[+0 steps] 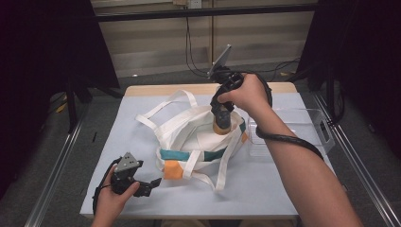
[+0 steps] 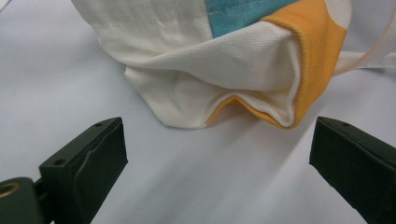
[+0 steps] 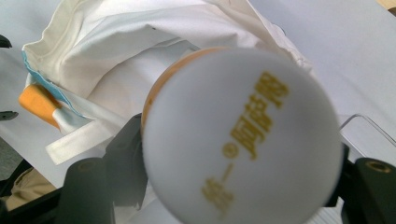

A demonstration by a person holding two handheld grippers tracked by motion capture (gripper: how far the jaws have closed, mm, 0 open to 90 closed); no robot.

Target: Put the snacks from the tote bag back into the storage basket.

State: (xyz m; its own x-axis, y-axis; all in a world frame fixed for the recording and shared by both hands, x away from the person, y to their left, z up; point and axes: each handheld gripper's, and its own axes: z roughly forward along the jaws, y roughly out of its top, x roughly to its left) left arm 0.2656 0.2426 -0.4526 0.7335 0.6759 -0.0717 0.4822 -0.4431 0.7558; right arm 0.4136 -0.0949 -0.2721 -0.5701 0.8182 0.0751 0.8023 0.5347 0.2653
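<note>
Orange cup w/ white printed lid (image 3: pixel 240 135) pinched above white canvas tote bag w/ teal and orange trim (image 1: pixel 198 142).
Bag slumped mid pale grey table (image 1: pixel 118 189), mouth open. Clear plastic bin (image 1: pixel 307 127) just right of bag. Right gripper (image 1: pixel 221 118) over bag's mouth, jaws clamped on cup's sides. Left gripper (image 1: pixel 150 184) near bag's front-left orange corner, jaws spread wide, nothing between, not touching bag.

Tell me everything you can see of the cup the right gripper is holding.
The cup is round, with a white lid or end printed in gold characters and an orange-tan side. It looks like a sealed drink or snack cup; its contents are hidden. The right gripper is shut on it, black jaws pressing opposite sides. It hangs above the open mouth of the white cloth bag, on the table. Whether it touches the cloth is unclear.
</note>
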